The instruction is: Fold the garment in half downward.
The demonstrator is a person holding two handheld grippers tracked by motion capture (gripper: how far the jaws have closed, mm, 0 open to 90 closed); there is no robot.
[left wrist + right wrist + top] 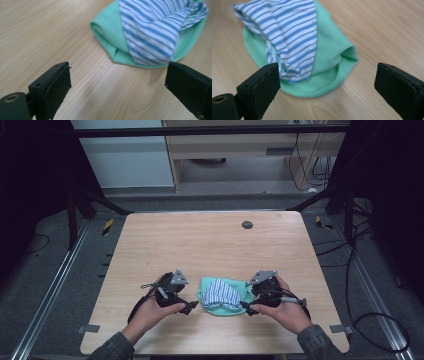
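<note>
A folded green cloth [224, 307] lies near the table's front edge, with a blue-and-white striped cloth [221, 292] lying on top of it. The left gripper [192, 306] sits just left of the bundle, jaws wide open and nothing between them. In the left gripper view the green cloth [110, 37] and striped cloth [152, 32] lie ahead of the jaws, apart from them. The right gripper [247, 308] is at the bundle's right edge, open too. In the right gripper view the striped cloth [289, 32] and green cloth [329, 55] lie just beyond the open jaws.
The wooden table [210, 245] has bare surface behind the bundle, with a small dark round disc [247, 224] near its far edge. Black frame bars and cables stand around the table, with grey floor on both sides.
</note>
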